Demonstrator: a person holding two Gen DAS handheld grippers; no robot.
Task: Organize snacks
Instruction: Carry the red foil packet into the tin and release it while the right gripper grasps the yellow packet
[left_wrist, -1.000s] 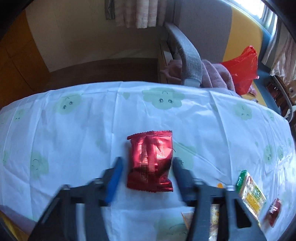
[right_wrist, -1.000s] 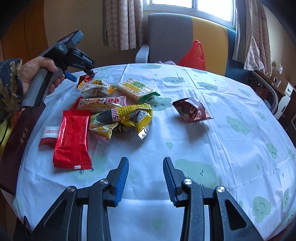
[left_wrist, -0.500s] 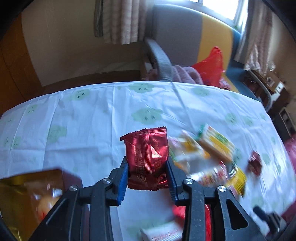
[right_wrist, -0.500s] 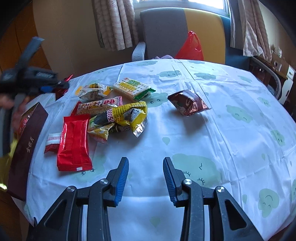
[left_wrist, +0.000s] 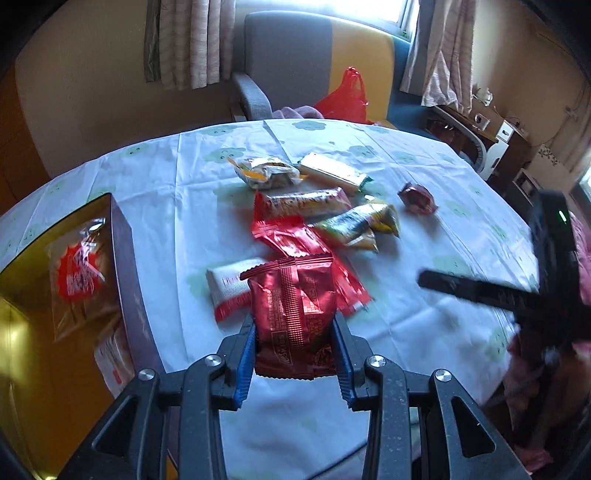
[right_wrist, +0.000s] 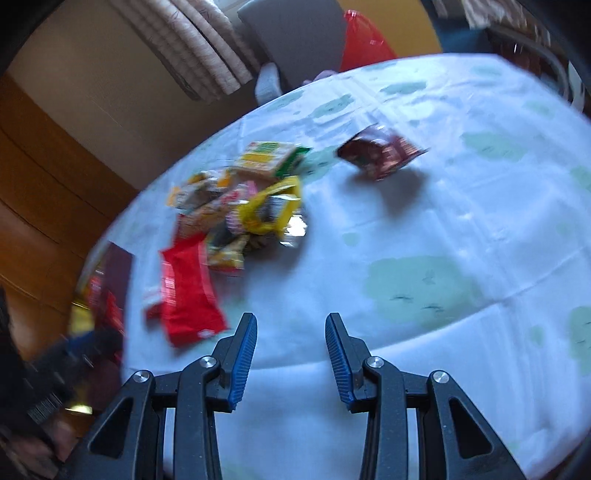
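Note:
My left gripper (left_wrist: 294, 339) is shut on a shiny red snack packet (left_wrist: 295, 314) and holds it above the table's near edge. To its left stands an open dark box (left_wrist: 123, 258) with a gold inside that holds a clear bag with a red label (left_wrist: 77, 273). A heap of snack packets (left_wrist: 317, 218) lies on the white cloth in the middle. My right gripper (right_wrist: 291, 343) is open and empty over the cloth; it shows blurred at the right in the left wrist view (left_wrist: 480, 291). A dark red packet (right_wrist: 380, 151) lies apart from the heap.
The round table has a white cloth with green clouds (left_wrist: 424, 325). A grey and yellow armchair (left_wrist: 295, 59) with a red plastic bag (left_wrist: 345, 96) stands behind it. A flat red packet (right_wrist: 188, 288) lies near my right gripper. Wooden panels (right_wrist: 37, 177) are at the left.
My left gripper closed on the red packet, lifted it and swung right toward the box and the heap. My right gripper tilted and shifted, still open; its view is blurred.

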